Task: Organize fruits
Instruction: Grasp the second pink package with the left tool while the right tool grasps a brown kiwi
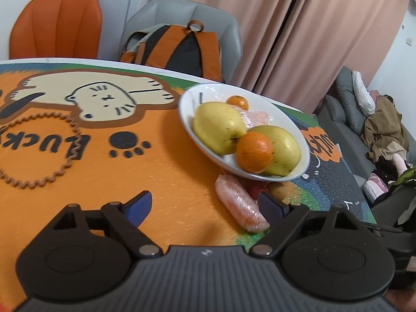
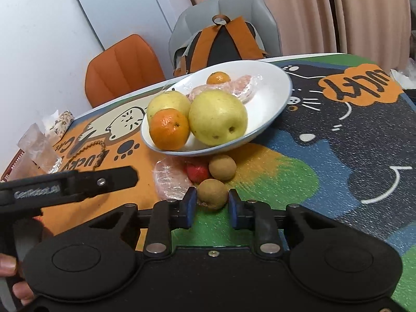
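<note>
Our left tongs [image 1: 205,209] stand wide open over the mat [image 1: 104,176], nothing between the pads; the wrapped piece [image 1: 240,204] lies just beside the right-hand pad, apart from it as far as we can tell. In the right wrist view the left tongs show as a black bar coming in from the left edge.

Our right tongs [image 2: 212,204] are closed on the near kiwi [image 2: 212,193], blue pads at both its sides. The kiwi looks to be sitting on the mat, not lifted.

Left to right in the right view:
- wrapped piece [image 2: 170,182] on the mat, touching or nearly touching the strawberry [image 2: 197,173]
- far kiwi [image 2: 222,167] just beside the strawberry, near the bowl's foot
- bowl [image 2: 273,91] behind them holds an orange [image 2: 169,128], two apples [image 2: 218,117], a small orange [image 2: 219,78] and more wrapped pieces at the back

Step, as we judge it: picking loose fruit off the mat to go in the bowl. Grip on the near kiwi is made; four items remain outside.

Next move calls for a lift clear of the strawberry and far kiwi, then a carry over the rim to the free space on the bowl's right side, and a low release so it does not roll. The left tongs are lined up near the wrapped piece; they need a slight shift right before closing.
</note>
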### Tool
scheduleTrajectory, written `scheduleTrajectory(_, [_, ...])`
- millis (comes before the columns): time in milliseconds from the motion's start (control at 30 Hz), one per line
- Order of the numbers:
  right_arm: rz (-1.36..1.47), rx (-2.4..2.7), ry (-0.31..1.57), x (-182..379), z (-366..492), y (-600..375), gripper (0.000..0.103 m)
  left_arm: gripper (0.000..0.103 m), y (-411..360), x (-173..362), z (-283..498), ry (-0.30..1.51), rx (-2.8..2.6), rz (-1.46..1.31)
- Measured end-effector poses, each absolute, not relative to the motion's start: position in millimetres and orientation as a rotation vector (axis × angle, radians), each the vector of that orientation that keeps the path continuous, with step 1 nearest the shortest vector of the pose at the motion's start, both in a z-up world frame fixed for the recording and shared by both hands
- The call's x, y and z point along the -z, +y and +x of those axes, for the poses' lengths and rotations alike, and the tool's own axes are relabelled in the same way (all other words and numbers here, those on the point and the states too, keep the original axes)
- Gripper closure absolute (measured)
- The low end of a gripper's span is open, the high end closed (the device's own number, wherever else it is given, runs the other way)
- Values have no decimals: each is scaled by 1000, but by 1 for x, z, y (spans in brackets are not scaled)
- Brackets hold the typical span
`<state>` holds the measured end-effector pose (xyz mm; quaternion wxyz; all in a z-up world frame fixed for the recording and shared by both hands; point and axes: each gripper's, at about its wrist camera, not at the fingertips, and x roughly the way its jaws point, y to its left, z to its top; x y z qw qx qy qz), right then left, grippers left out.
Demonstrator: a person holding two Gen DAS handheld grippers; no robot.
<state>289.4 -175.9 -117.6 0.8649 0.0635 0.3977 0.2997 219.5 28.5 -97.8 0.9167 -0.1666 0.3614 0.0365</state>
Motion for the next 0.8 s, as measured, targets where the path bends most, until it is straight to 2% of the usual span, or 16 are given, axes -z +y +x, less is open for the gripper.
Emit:
scheduleTrajectory(467, [154, -671, 872, 117, 272, -191, 77, 19, -6, 111, 235, 771, -66, -286])
scheduleTrajectory(533, [160, -664, 865, 117, 270, -194, 73, 24, -9, 115, 236, 787, -73, -266])
scheduleTrajectory(633, [160, -652, 864, 117, 270, -197, 73, 28, -13, 118, 234, 782, -82, -227])
scheduleTrajectory(800, [145, -643, 850, 117, 273, -194, 73, 42, -11, 117, 229, 777, -46, -228])
